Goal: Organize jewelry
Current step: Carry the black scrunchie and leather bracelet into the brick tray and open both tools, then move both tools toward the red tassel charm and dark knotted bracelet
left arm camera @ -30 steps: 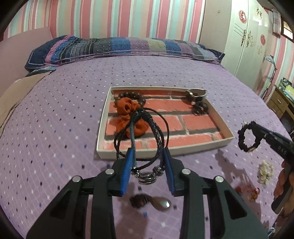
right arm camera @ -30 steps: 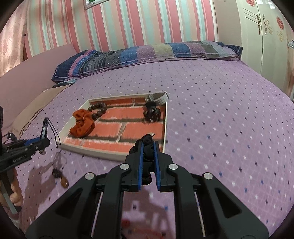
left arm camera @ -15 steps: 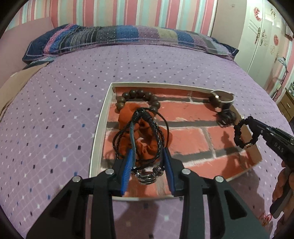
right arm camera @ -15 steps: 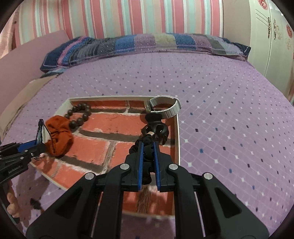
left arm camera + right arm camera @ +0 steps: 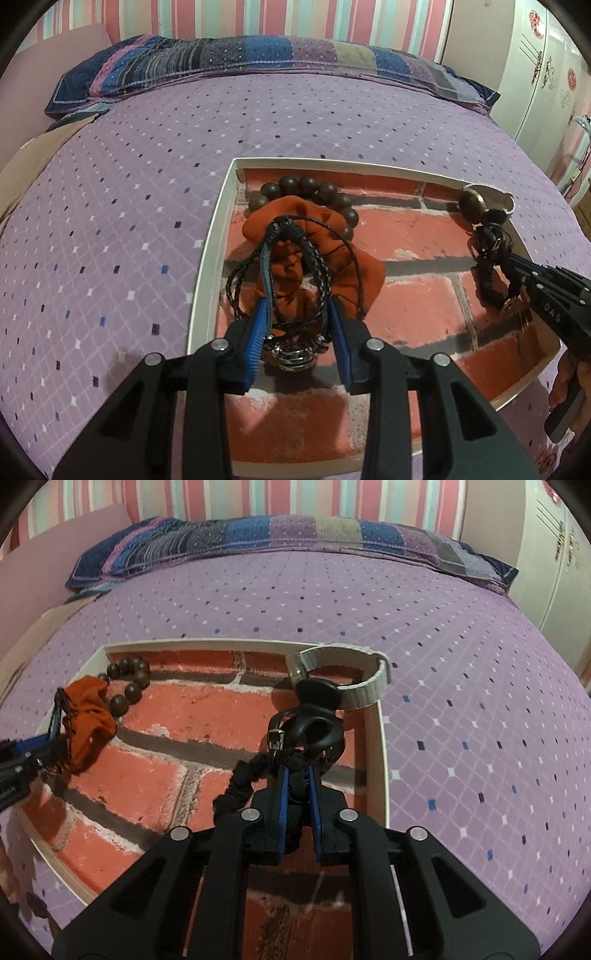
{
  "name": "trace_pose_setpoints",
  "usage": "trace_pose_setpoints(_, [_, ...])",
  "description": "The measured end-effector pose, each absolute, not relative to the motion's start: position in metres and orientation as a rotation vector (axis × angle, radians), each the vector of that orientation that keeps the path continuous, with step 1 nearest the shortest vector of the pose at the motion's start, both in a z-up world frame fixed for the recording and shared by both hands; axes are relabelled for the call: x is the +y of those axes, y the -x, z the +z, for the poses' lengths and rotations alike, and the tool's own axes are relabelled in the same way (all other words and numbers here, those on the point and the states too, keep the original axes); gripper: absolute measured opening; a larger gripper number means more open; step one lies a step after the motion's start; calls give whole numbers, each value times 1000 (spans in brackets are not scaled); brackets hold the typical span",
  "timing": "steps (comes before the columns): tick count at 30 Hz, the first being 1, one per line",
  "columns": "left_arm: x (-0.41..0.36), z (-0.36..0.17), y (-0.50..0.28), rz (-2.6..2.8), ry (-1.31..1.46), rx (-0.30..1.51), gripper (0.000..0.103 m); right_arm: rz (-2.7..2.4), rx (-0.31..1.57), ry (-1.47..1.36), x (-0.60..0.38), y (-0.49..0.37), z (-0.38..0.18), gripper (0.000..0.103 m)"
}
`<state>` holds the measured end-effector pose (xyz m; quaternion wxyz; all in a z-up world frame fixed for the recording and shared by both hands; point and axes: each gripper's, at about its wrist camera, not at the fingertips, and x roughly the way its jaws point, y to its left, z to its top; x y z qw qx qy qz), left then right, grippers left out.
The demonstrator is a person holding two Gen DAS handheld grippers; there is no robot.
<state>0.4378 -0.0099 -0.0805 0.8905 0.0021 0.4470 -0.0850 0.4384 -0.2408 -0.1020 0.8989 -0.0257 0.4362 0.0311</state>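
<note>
A shallow white-rimmed tray (image 5: 207, 258) with a brick-pattern floor is seen lying on a purple dotted bed (image 5: 129, 184). In its far left corner a bracelet of dark wooden beads (image 5: 306, 186) is found, partly covered by an orange scrunchie (image 5: 321, 221). At the far right corner a grey mesh watch band (image 5: 343, 672) is propped on the tray's rim, and just in front of it a dark round-faced piece with black loops (image 5: 314, 716) lies on the floor.

Above the left half of the tray, a bundle of black braided cord bracelets (image 5: 317, 266) with metal rings at its near end is held between the blue pads of the left gripper (image 5: 299, 328); its fingers are part closed around the bundle, which hangs over the scrunchie and hides part of it. Over the right side of the tray, a black fabric-wrapped hair tie (image 5: 243, 786) is pinched by the right gripper (image 5: 295, 790), whose fingers are closed tight on it; the tie's loop hangs to the left of the fingers, just beside the black loops.

At the head of the bed a long patchwork pillow (image 5: 258, 55) lies against a striped wall (image 5: 258, 14), and a white wardrobe (image 5: 535, 74) stands on the right. A small red-and-white item (image 5: 550, 458) is seen on the bed past the tray's near right corner.

Both grippers are pointed steeply down into the tray. Part of a hand (image 5: 572, 380) is seen on the right gripper's handle.
</note>
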Motion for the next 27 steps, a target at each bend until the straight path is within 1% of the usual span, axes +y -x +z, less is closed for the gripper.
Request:
trace_pose_setpoints(2, [-10,-80,-437,-172,-15,927,36,72,912,82,-238,-441,-105,13])
trace_pose_setpoints(3, [-10,-79,-437,-167,-20,924,38,78,920,88,-238,-441,-106,14])
trace_pose_setpoints(6, [-8,-77,-433,-142,-36,912,42,94,919,97,-238,-437,-104,27])
trace_pose_setpoints(8, [-6,-74,-430,-138,-34,908,44,101,906,94,-240,-432,-98,45])
trace_pose_setpoints(10, [-5,-71,-426,-138,-32,901,46,113,890,83,-241,-427,-90,53])
trace_pose_setpoints(12, [-5,-66,-421,-146,-35,899,47,131,881,80,-243,-422,-82,57])
trace_pose_setpoints(13, [-5,-65,-419,-151,-37,900,51,141,876,77,-244,-418,-76,61])
trace_pose_setpoints(14, [-6,-63,-416,-153,-39,898,58,147,874,77,-245,-416,-72,66])
trace_pose_setpoints(16, [-5,-57,-408,-162,-40,881,63,154,858,85,-248,-407,-62,72])
trace_pose_setpoints(18, [-4,-52,-401,-176,-37,877,64,149,830,92,-253,-396,-50,77])
trace_pose_setpoints(20, [-2,-46,-394,-182,-27,870,64,141,810,84,-260,-386,-39,84])
trace_pose_setpoints(21, [-2,-43,-391,-185,-23,868,64,140,797,74,-265,-378,-32,86])
trace_pose_setpoints(23, [1,-35,-382,-185,-8,848,76,139,781,63,-272,-365,-19,88])
trace_pose_setpoints(27, [5,-18,-359,-199,13,808,78,124,745,68,-285,-335,2,90])
